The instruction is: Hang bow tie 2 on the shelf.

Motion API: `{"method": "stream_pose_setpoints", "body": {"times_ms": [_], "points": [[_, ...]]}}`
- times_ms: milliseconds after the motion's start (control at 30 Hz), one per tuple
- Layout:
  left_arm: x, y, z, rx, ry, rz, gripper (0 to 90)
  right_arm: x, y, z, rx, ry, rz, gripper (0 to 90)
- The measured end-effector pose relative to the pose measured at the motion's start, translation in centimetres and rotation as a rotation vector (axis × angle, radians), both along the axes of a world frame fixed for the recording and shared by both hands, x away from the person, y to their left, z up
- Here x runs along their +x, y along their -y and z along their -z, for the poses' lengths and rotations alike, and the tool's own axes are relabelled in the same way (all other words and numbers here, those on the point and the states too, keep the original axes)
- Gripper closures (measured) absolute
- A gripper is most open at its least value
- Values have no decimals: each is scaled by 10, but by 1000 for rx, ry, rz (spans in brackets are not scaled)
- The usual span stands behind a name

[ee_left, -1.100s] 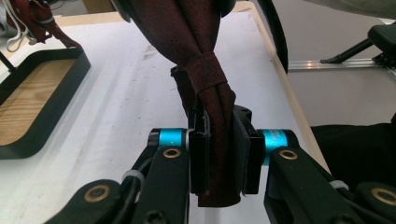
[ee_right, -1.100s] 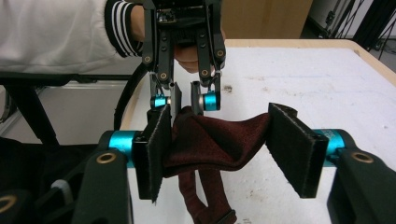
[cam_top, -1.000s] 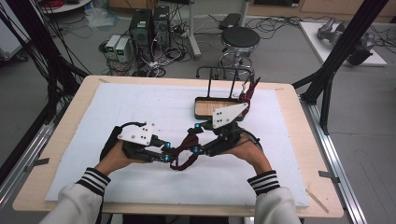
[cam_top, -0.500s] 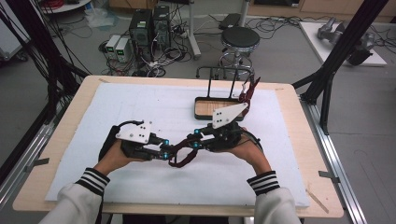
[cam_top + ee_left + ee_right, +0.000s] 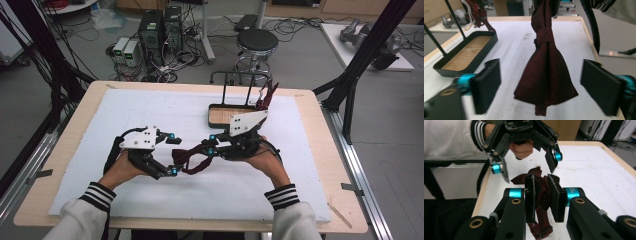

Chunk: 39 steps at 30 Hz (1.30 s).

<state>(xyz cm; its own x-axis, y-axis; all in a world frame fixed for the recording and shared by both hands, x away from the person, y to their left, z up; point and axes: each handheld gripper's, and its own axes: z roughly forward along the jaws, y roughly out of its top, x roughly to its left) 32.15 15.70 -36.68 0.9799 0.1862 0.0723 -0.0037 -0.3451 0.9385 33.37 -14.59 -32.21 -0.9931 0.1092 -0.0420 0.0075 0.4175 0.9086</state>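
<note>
My right claw pinches the dark red bow tie above the white surface. My left claw has just been opening; its view shows the tie hanging untouched between spread jaws, beside a wooden tray.

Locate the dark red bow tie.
In the high view the bow tie hangs low over the white mat's middle, pinched by the right gripper, between the open left gripper's jaws.
</note>
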Motion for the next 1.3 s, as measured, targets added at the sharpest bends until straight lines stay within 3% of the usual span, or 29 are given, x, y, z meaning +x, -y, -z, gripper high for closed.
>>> {"method": "stream_pose_setpoints", "body": {"times_ms": [233,467,733,967,1300], "points": [[-1,-14,8,-40,3,-61,156,0,5,-3,19,10,37,773],[-7,-31,17,-84,25,-160,156,1,9,-6,52,39,99,770],[-14,-49,29,-96,22,-276,155,1,16,-12,97,82,204,770],[-20,-63,36,-135,26,-370,156,2,28,-18,159,123,328,769],[-26,-79,46,-186,42,-445,156,2,44,-24,230,191,501,769]]}}
